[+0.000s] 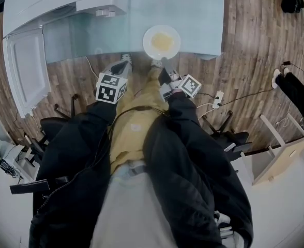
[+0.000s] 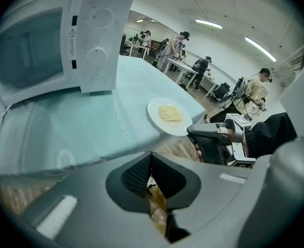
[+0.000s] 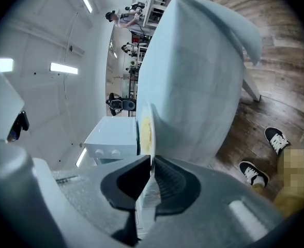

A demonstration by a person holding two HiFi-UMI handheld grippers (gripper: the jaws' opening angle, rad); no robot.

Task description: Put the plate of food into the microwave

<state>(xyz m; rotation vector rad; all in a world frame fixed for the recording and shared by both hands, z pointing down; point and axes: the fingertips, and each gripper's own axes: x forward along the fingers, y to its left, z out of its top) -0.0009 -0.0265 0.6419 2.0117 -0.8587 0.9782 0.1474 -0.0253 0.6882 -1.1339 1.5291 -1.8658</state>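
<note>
A white plate (image 1: 162,42) of yellow noodles sits near the front edge of the pale blue table (image 1: 198,14). My right gripper (image 1: 163,65) is shut on the plate's near rim; in the right gripper view the plate (image 3: 145,128) runs edge-on between the jaws of the right gripper (image 3: 151,161). The white microwave (image 1: 54,4) stands at the table's back left, its door (image 1: 25,68) swung open. My left gripper (image 1: 125,61) hovers at the table edge left of the plate, shut and empty. In the left gripper view the left gripper (image 2: 151,156) faces the plate (image 2: 167,115) and the microwave (image 2: 33,50).
Below the table are black chair bases (image 1: 56,125) and a power strip (image 1: 217,99) with cables on the wood floor. A light wooden stool (image 1: 278,156) stands at the right. Several people (image 2: 178,48) work at desks far behind the table.
</note>
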